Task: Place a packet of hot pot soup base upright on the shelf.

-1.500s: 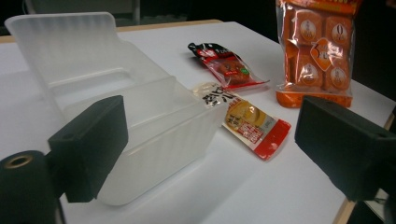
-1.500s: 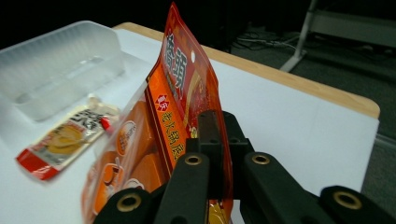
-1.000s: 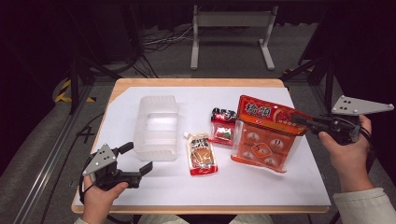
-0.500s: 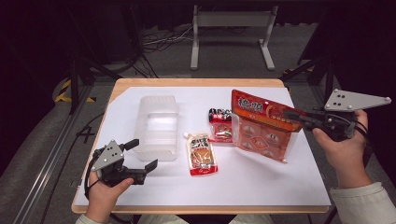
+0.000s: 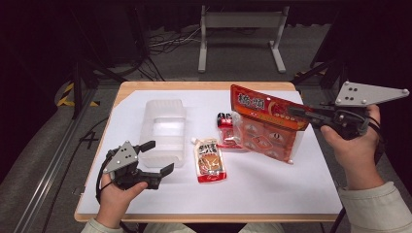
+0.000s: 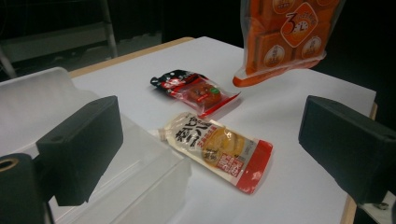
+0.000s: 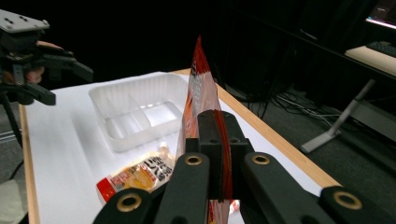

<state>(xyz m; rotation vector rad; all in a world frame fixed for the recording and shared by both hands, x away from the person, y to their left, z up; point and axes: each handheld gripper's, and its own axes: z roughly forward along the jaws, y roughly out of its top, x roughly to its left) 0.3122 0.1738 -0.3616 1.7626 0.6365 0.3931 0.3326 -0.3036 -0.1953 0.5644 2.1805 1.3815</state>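
My left gripper (image 5: 154,158) sits at the table's near edge, jaws spread and holding nothing, beside the clear tray (image 5: 163,128). My right gripper (image 5: 297,112) pinches the orange snack bag (image 5: 265,128) by its top edge, hanging clear above the table (image 5: 272,194).

**Colours on the table**

The big bag (image 5: 267,124) is orange with a red top band and round white-and-orange marks. The small packet (image 6: 196,91) is black and red, with an orange picture under clear film. The pouch (image 6: 217,149) is cream-yellow with black writing and a red bottom edge (its spout is white). The tray (image 5: 163,128) is clear and milky. The table sheet (image 5: 262,189) is white, with a light-wood edge.
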